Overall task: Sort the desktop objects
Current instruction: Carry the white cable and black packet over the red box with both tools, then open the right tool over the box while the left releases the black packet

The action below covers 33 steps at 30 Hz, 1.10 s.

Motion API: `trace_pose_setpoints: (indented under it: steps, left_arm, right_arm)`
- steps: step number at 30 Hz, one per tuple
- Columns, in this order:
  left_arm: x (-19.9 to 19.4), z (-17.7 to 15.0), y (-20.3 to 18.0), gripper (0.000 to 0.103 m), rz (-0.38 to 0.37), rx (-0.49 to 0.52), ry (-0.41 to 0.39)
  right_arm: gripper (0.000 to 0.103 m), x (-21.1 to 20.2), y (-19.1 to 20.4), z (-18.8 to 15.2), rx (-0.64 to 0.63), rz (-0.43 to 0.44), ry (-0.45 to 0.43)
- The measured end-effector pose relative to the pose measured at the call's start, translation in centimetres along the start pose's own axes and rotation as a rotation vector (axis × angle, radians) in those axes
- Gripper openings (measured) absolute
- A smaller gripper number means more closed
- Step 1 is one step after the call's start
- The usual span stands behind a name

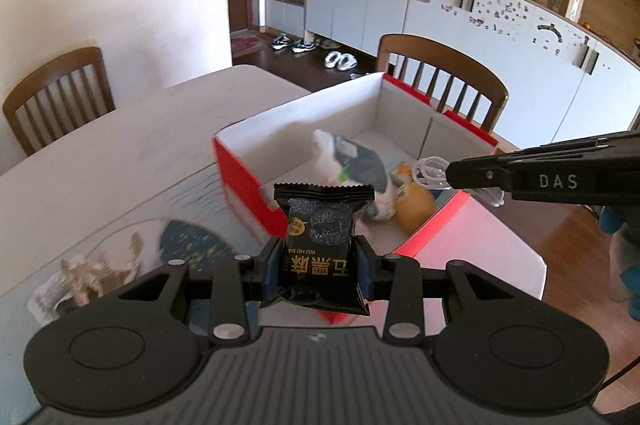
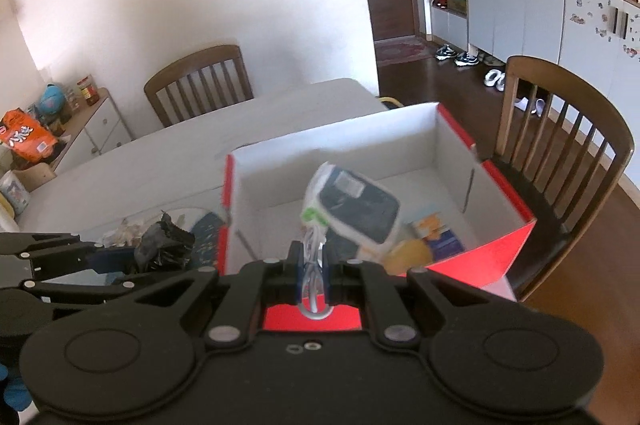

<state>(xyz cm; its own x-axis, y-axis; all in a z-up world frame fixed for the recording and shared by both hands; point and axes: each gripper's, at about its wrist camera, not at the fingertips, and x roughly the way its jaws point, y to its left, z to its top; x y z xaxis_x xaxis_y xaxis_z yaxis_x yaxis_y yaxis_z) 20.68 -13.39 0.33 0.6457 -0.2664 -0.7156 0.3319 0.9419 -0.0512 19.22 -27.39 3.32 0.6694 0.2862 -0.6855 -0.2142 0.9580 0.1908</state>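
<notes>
My left gripper (image 1: 318,249) is shut on a black snack packet (image 1: 320,221) with gold lettering, held upright just before the near corner of a red box (image 1: 240,181) with a white inside. The right gripper (image 2: 312,257) is shut on a small white plastic ring-shaped piece (image 2: 318,309) over the box's near wall (image 2: 500,245). In the left wrist view its tip (image 1: 450,177) reaches in from the right with that white piece (image 1: 430,171). In the box lie a white-and-dark pouch (image 2: 356,209) and a yellowish round item (image 1: 414,213).
The box stands on a pale table (image 1: 140,145) near its right edge. Crumpled paper (image 1: 92,277) lies on a patterned mat at the near left. Wooden chairs (image 1: 56,93) (image 2: 560,129) stand at the table's far and right sides. Cabinets line the far wall.
</notes>
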Motion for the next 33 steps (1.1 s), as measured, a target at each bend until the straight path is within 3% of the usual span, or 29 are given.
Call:
trace_pose_setpoints:
  steps: [10, 25, 33]
  left_arm:
    - [3.9, 3.0, -2.6, 0.036, -0.016, 0.063, 0.066]
    - [10.5, 5.8, -3.6, 0.036, -0.024, 0.119, 0.242]
    - [13.0, 6.7, -4.5, 0.036, -0.025, 0.149, 0.281]
  right_arm:
    - [0.008, 1.4, -3.9, 1.4, -0.011, -0.032, 0.003]
    - [0.008, 4.5, -7.2, 3.0, -0.028, -0.076, 0.030]
    - [0.008, 7.1, -8.3, 3.3, -0.030, -0.101, 0.092]
